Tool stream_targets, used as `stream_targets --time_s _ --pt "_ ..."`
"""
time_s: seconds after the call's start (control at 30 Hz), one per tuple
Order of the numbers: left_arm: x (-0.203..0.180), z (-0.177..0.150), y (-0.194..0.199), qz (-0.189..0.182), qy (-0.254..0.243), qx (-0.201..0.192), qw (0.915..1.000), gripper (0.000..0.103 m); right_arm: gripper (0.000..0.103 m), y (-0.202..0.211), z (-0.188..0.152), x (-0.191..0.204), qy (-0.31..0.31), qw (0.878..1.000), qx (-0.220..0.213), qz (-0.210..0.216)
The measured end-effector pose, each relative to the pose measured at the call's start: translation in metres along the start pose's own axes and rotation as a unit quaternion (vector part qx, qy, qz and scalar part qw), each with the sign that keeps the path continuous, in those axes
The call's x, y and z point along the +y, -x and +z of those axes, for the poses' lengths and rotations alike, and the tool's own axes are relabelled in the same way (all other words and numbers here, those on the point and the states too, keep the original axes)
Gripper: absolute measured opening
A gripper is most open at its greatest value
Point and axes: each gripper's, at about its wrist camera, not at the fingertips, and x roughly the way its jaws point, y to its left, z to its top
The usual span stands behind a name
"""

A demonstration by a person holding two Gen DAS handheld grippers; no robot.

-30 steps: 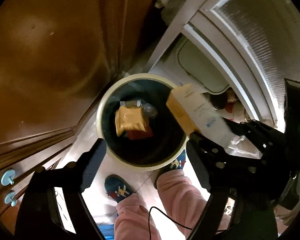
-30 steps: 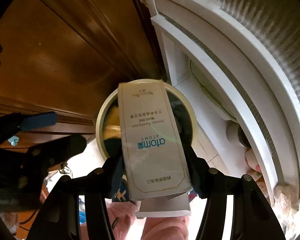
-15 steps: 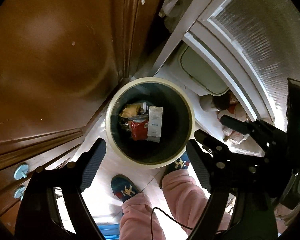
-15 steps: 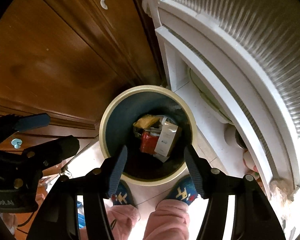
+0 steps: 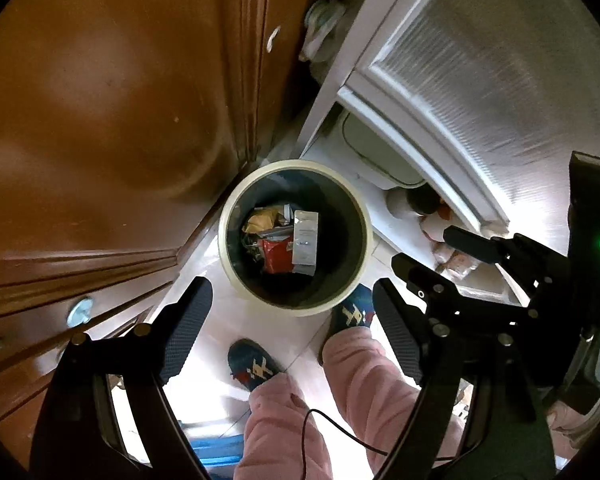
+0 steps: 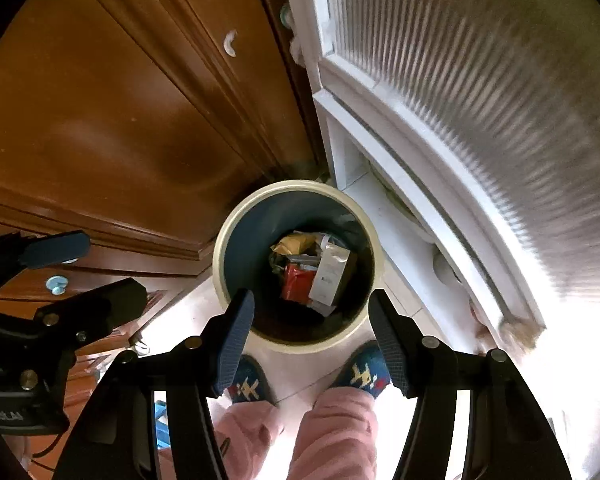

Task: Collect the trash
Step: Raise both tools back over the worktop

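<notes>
A round bin with a cream rim [image 5: 236, 280] [image 6: 220, 272] stands on the pale floor below both grippers. Inside it lie a white carton [image 5: 305, 242] [image 6: 329, 276], a red packet [image 5: 277, 255] [image 6: 296, 285] and a yellow wrapper [image 5: 262, 219] [image 6: 293, 243]. My left gripper [image 5: 290, 330] hangs open above the bin's near side with nothing between its fingers. My right gripper [image 6: 311, 338] is also open and empty, high over the bin's near rim. The right gripper [image 5: 432, 256] shows at the right of the left wrist view, and the left gripper [image 6: 84, 268] at the left of the right wrist view.
A brown wooden cabinet [image 5: 100, 120] [image 6: 120, 112] rises left of the bin, with round knobs [image 5: 79, 311] low down. A white-framed ribbed glass door [image 5: 480, 60] [image 6: 460, 100] stands to the right. The person's pink trouser legs [image 5: 364, 380] and blue patterned slippers [image 5: 252, 365] [image 6: 364, 372] are just before the bin.
The white carton left my right gripper and dropped into the bin beside the red packet. Both grippers have risen, so the bin looks smaller and farther below.
</notes>
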Motion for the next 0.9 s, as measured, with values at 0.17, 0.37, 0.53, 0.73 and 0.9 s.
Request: stream_targets --time_s 0.17,0.37,0.53,0.73,0.9 --pt "-0.011 -0.009 0.047 -0.002 -0.014 -0.007 0.9999 0.080 0.061 0.043 -0.006 0.008 0.003 1.000 -0.007 -0.003" --pt "-0.023 -0.024 0.124 -0.014 -0.043 -0.021 0.9988 0.080 0.061 0.115 -0.015 0.021 0.012 1.000 -0.023 -0.011" --pt "-0.036 -0.032 0.189 -0.016 -0.082 -0.047 0.9954 0.080 0.061 0.185 -0.020 0.033 0.016 0.999 -0.045 -0.018" --pt "-0.045 -0.028 0.271 -0.016 -0.116 -0.104 0.9877 0.080 0.061 0.265 -0.020 0.048 0.027 0.996 -0.082 -0.035" --pt "-0.046 -0.020 0.340 -0.004 -0.139 -0.176 0.9744 0.080 0.061 0.334 -0.017 0.057 0.024 0.990 -0.132 -0.050"
